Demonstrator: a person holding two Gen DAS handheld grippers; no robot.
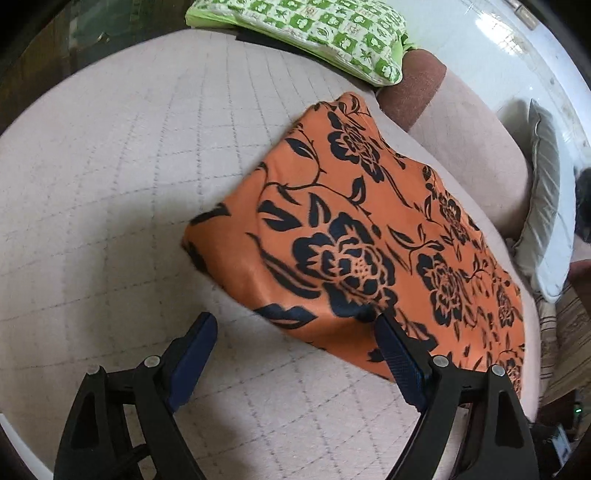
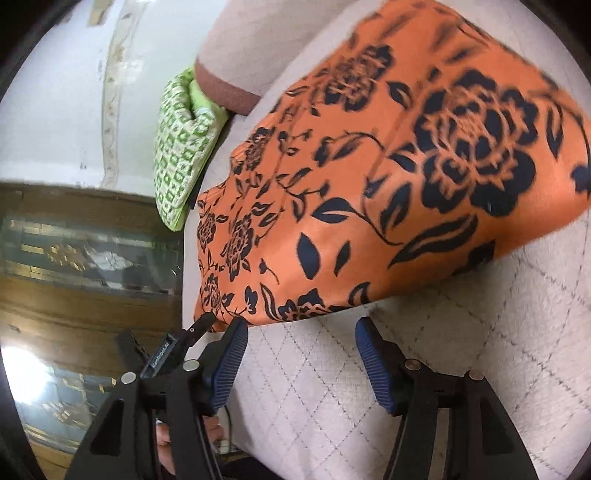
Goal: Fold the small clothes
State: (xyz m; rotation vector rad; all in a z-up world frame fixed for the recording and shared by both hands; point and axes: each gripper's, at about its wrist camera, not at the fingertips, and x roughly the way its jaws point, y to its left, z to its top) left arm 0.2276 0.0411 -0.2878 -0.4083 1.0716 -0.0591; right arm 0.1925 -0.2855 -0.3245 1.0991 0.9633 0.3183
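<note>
An orange cloth with a black flower print (image 1: pixel 354 236) lies folded on a pale quilted cushion surface (image 1: pixel 118 177). My left gripper (image 1: pixel 295 325) is open, just short of the cloth's near edge; its right finger (image 1: pixel 399 362) touches or overlaps that edge. In the right wrist view the same cloth (image 2: pixel 388 177) fills the upper right. My right gripper (image 2: pixel 301 332) is open and empty, its tips just below the cloth's near edge over the quilted surface (image 2: pixel 461 350).
A green and white patterned pillow (image 1: pixel 317 33) lies at the far edge, also in the right wrist view (image 2: pixel 181 155). A brown-trimmed armrest (image 1: pixel 417 88) and a grey cushion (image 1: pixel 546 206) are to the right. A dark wooden cabinet (image 2: pixel 85 258) stands beyond the cushion edge.
</note>
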